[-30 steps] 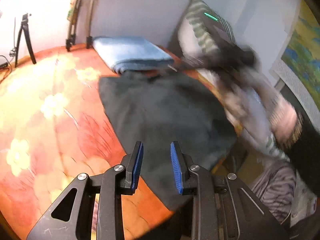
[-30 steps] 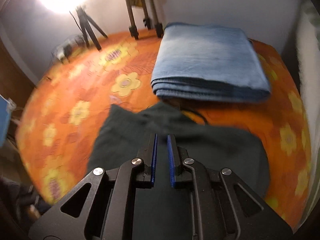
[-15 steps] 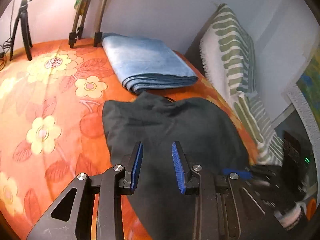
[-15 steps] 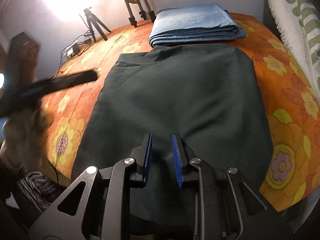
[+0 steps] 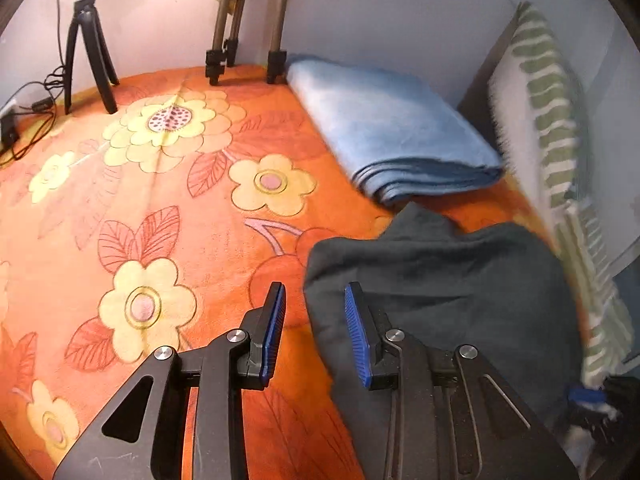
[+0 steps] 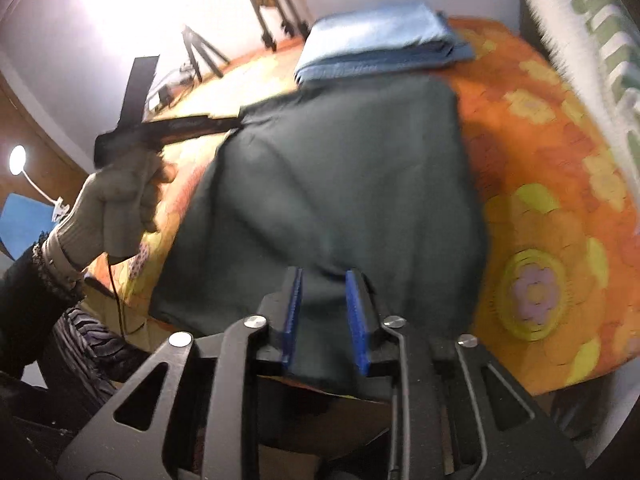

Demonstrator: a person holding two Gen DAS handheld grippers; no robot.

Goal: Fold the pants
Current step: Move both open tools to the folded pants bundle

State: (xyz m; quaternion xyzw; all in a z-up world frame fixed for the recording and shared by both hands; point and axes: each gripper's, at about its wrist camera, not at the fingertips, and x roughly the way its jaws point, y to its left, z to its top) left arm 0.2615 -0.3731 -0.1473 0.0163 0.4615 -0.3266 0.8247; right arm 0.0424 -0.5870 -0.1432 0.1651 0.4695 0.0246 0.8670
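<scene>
One pair of dark pants [image 5: 440,280] lies folded on the orange floral bedspread [image 5: 160,200], near 1 folded blue blanket [image 5: 392,136]. 2 grippers: left gripper [image 5: 314,320] apart, empty, by pants' edge; right gripper [image 6: 324,312] jaws opening over pants, not clamped. 2 tripods at back.

We see the right gripper [image 6: 323,316] now back at the near hem of the dark pants [image 6: 340,184], its jaws opening from almost closed, nothing pinched. The left gripper [image 5: 314,334] has swung off the cloth's middle to straddle its left edge over the orange spread [image 5: 160,220].
</scene>
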